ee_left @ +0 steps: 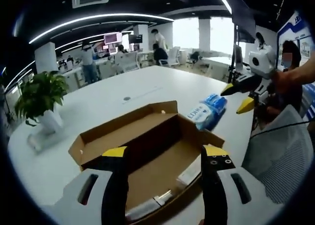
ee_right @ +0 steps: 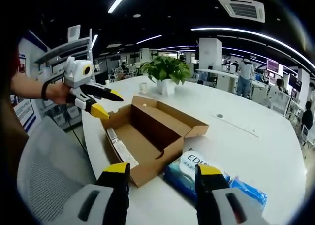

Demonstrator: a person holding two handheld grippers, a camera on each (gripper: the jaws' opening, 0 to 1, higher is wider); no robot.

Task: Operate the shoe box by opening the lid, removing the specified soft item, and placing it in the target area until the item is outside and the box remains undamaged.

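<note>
An open brown cardboard shoe box [ee_left: 147, 146] [ee_right: 147, 136] lies on the white table with its lid folded back; its inside looks bare. A soft blue and white wipes pack [ee_left: 207, 110] [ee_right: 197, 173] lies on the table beside the box. My left gripper [ee_left: 166, 153] is open, its yellow-tipped jaws above the box's near side; it appears in the right gripper view [ee_right: 106, 103] over the box's far end. My right gripper [ee_right: 163, 170] is open just above the pack, nothing between its jaws; it appears in the left gripper view [ee_left: 236, 98] right of the pack.
A potted green plant [ee_left: 42, 94] [ee_right: 166, 70] stands on the table [ee_left: 123, 89] [ee_right: 256, 136] past the box. A grey mesh chair back [ee_right: 54, 161] [ee_left: 275, 146] sits at the table's edge. People and desks fill the office behind.
</note>
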